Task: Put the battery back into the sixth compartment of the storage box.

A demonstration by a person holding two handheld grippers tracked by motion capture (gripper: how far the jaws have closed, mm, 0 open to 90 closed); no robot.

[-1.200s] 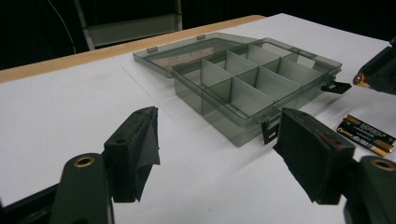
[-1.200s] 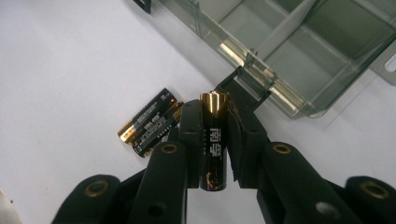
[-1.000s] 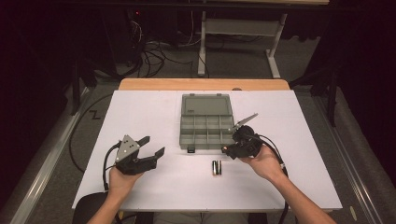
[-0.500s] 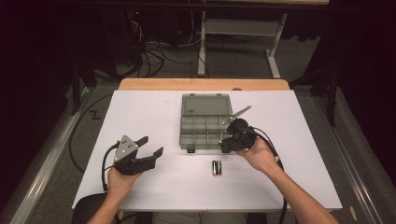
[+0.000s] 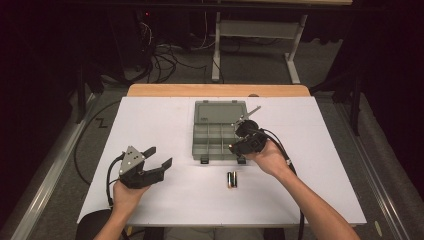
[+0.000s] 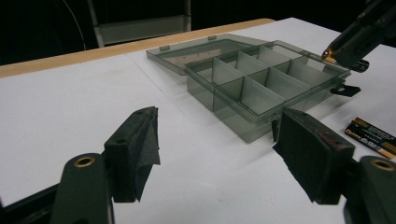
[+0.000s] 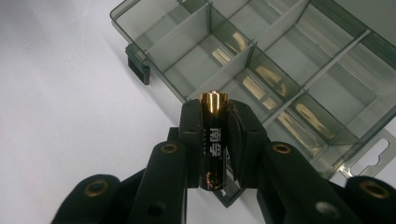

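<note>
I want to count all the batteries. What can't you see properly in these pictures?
- Battery in the right tongs: right gripper view, the pads cover its sides.
- Two batteries on the table: left gripper view, cut off by the edge.
- Box: high view, right hand hides a corner.

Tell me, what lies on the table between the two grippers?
In the high view, two batteries lie between left gripper and right gripper.

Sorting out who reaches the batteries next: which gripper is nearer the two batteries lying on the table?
Right. The right gripper, shut on a battery, hovers at the organizer box just beyond the pair. The left gripper sits open, farther off to their left.
</note>
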